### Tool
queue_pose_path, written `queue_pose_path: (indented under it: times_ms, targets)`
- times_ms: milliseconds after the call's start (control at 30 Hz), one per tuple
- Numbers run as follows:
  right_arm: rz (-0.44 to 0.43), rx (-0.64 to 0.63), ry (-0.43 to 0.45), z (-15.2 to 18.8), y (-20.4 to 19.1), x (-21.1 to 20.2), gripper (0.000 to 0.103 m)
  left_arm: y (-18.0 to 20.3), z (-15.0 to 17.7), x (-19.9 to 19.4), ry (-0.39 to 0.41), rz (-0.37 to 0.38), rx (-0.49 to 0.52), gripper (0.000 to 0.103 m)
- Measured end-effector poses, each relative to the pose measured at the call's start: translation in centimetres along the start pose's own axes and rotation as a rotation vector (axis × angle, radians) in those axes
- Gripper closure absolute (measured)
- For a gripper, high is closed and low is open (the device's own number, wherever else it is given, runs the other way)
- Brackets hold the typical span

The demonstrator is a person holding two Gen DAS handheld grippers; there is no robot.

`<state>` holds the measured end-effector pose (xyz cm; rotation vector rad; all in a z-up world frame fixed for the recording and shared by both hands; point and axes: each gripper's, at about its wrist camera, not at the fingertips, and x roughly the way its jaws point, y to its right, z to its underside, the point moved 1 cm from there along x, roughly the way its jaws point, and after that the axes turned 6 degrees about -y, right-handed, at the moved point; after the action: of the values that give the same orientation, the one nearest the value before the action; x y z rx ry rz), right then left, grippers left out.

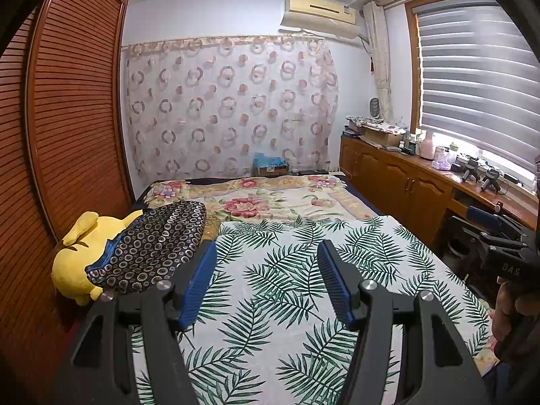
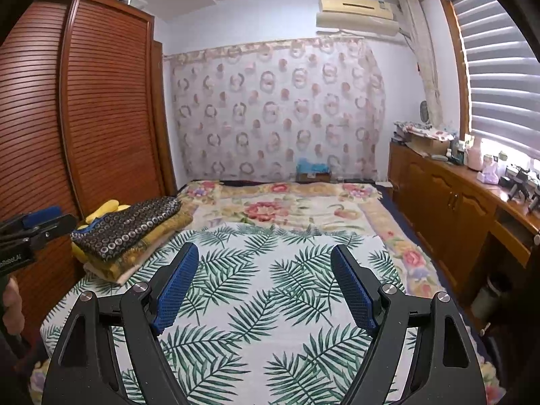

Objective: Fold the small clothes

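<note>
- Both claws hang over the bed with nothing between their pads: the left claw [image 1: 266,249] has its jaws apart, and the right claw [image 2: 266,253] stands wider still
- The only likely garment in sight is the dark ring-patterned cloth [image 1: 152,246], lying on a yellow plush toy [image 1: 76,260] at the bed's left edge
- From the left claw that cloth sits at about 10 o'clock, just beside the left pad but not touching it; from the right claw it lies at 10 o'clock too, well apart, on top of a stack of folded fabric [image 2: 135,256]
- The palm-leaf sheet [image 1: 303,270] straight ahead at 12 o'clock is flat and bare, a good folding surface
- To do this step well, I would swing the left claw toward the cloth, pinch one edge rather than the bulk, and draw it onto the leaf sheet
- Take care not to snag the toy underneath
</note>
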<state>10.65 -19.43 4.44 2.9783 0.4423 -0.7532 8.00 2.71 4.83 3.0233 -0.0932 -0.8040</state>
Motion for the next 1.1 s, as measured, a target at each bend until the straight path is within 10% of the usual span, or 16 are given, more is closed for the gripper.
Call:
queue_pose_path:
  times_ms: [1100]
  targets:
    - [0.002,0.004,0.002,0.42,0.2,0.23,0.02,0.04,0.16,0.01,0.001,-0.003,0.004,0.042]
